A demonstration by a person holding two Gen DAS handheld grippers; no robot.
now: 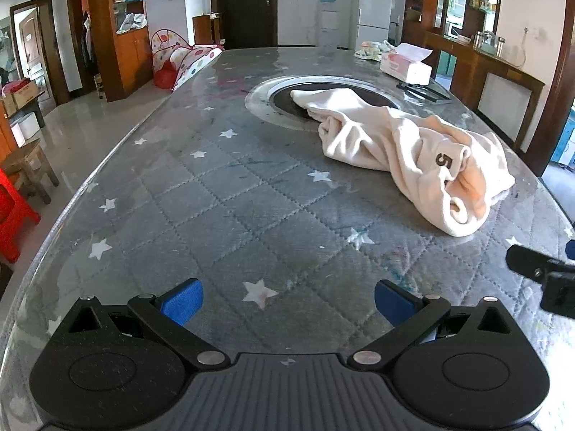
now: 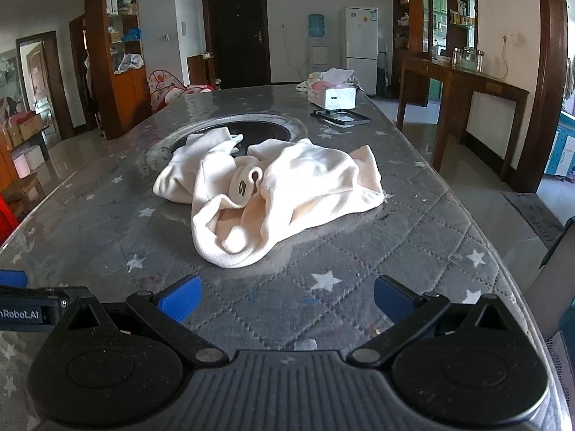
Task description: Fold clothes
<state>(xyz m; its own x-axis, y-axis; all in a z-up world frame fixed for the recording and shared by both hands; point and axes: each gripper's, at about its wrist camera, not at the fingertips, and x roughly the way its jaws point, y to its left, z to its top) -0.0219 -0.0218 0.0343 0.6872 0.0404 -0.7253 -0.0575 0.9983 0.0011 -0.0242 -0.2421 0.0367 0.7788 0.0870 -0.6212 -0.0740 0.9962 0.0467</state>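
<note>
trouble ahead: cream garment [image 2: 266, 194] lies bunched on quilted table [image 2: 359, 251]; left gripper [image 1: 287, 300] and right gripper [image 2: 285, 296] both gape empty, risking a layered grab.

You see a cream fleece garment [image 2: 273, 194] with a dark "5" printed on it, lying on a grey quilted table cover [image 2: 359, 258] stitched in diamonds and dotted with white stars. Your left gripper [image 1: 287, 301] and right gripper [image 2: 285, 300] both have black bodies and blue pads [image 2: 179, 296]. The white tissue box [image 2: 332, 96] shows pink.
</note>
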